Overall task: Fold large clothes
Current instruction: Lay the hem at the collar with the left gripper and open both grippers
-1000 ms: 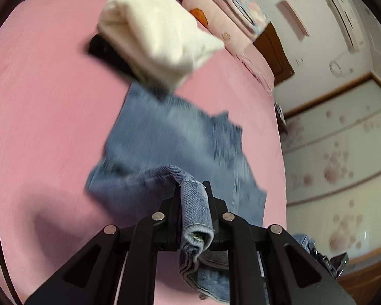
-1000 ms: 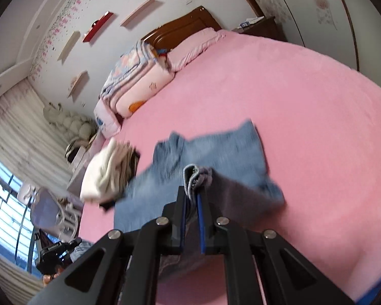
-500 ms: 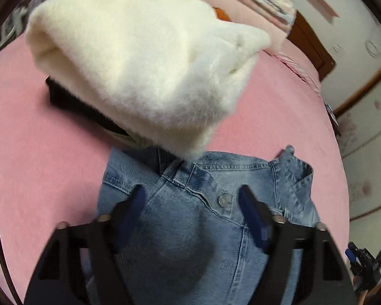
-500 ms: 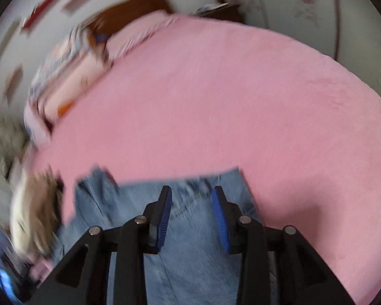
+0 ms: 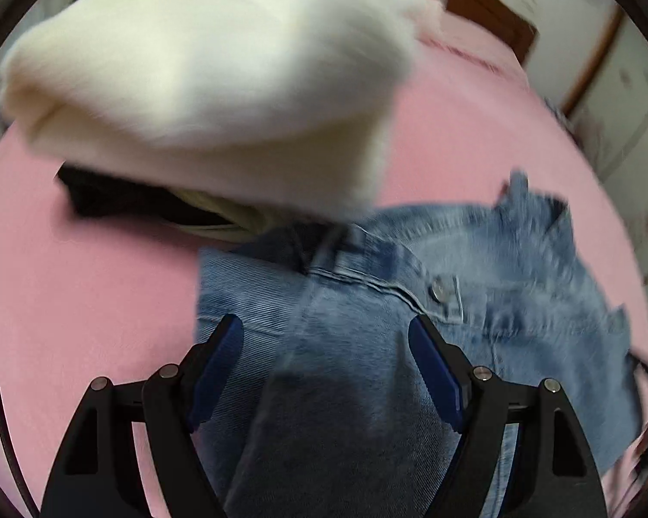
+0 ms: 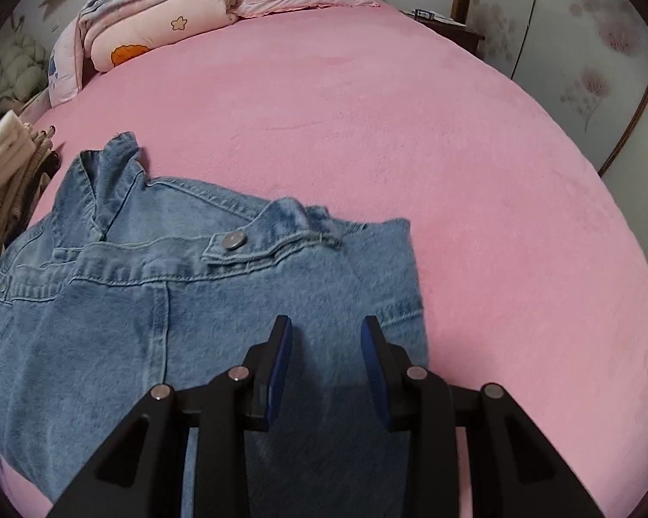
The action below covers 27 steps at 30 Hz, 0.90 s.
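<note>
Right now my left gripper (image 5: pixel 326 345) and right gripper (image 6: pixel 326 341) gape empty above the denim jacket (image 6: pixel 151 302); a careless regrab could rumple its fold.

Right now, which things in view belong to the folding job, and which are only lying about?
Job:
denim garment
left gripper, open
right gripper, open

Lying about:
pile of folded clothes
folded quilts
pink bed cover

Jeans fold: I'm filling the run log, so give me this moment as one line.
stage: fold laid | left tool: open above jeans | right tool: open above jeans | bed: jeans flat
</note>
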{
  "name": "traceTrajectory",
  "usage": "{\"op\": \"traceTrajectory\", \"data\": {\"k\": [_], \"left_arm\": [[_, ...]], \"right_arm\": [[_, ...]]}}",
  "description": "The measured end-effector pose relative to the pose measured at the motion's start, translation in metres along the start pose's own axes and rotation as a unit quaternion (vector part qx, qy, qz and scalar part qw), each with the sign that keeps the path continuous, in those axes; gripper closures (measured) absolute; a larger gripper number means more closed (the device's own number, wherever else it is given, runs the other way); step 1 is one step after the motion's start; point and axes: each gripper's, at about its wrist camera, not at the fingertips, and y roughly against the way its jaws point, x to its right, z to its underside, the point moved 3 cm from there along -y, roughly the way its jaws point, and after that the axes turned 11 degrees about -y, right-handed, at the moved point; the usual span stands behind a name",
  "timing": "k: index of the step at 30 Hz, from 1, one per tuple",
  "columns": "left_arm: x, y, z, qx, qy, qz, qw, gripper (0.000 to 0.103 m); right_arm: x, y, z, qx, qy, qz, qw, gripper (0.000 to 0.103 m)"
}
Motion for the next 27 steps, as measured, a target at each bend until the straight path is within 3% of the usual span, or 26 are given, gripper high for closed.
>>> {"op": "traceTrajectory", "data": {"k": [4,8,10,11,12,13,14,17,20,22,24,27], "left_arm": [[0.018,-0.022,-0.007,-0.043,-0.064,-0.049,0.9959,0.021],[0.030,-0.034,-0.013,-0.062,-0.098,-0.079,0.9901,0.022],[0.039,-0.036,-0.016,-0.063,-0.111,-0.072,0.9891,0.063],[0.041,-0.036,-0.016,-0.063,-0.115,-0.092,0.9871,0.071],[0.043,-0.031,-0.016,-0.053,-0.115,-0.118,0.9849,0.086],[0.047,-0.021,-0.016,-0.024,-0.111,-0.138,0.9838,0.088],[0.049,-0.015,-0.016,-0.005,-0.111,-0.150,0.9824,0.089],[0.058,0.013,-0.010,0.078,-0.115,-0.191,0.9718,0.090],[0.064,0.025,-0.010,0.119,-0.109,-0.217,0.9627,0.090],[0.063,0.019,-0.012,0.114,-0.104,-0.226,0.9618,0.090],[0.062,0.005,-0.013,0.097,-0.105,-0.231,0.9624,0.090],[0.065,-0.030,-0.003,0.049,-0.128,-0.254,0.9574,0.089]], "right_arm": [[0.005,-0.008,-0.011,0.003,0.000,0.018,1.000,0.069],[0.008,-0.029,-0.020,-0.033,-0.022,-0.009,0.999,0.069],[0.006,-0.035,-0.020,-0.041,-0.016,-0.012,0.999,0.066],[0.005,-0.036,-0.019,-0.041,-0.012,-0.008,0.999,0.069],[0.005,-0.035,-0.018,-0.037,-0.010,-0.003,0.999,0.081],[0.004,-0.031,-0.017,-0.029,-0.007,0.001,1.000,0.094],[0.003,-0.026,-0.018,-0.019,-0.006,0.001,1.000,0.101],[0.004,-0.003,-0.017,0.036,-0.009,0.006,0.999,0.101],[0.013,0.013,-0.020,0.080,-0.045,0.002,0.996,0.101],[0.013,0.008,-0.022,0.086,-0.053,0.011,0.995,0.101],[0.011,-0.013,-0.017,0.066,-0.047,0.035,0.996,0.101],[0.010,-0.041,-0.008,0.044,-0.043,0.075,0.995,0.101]]}}
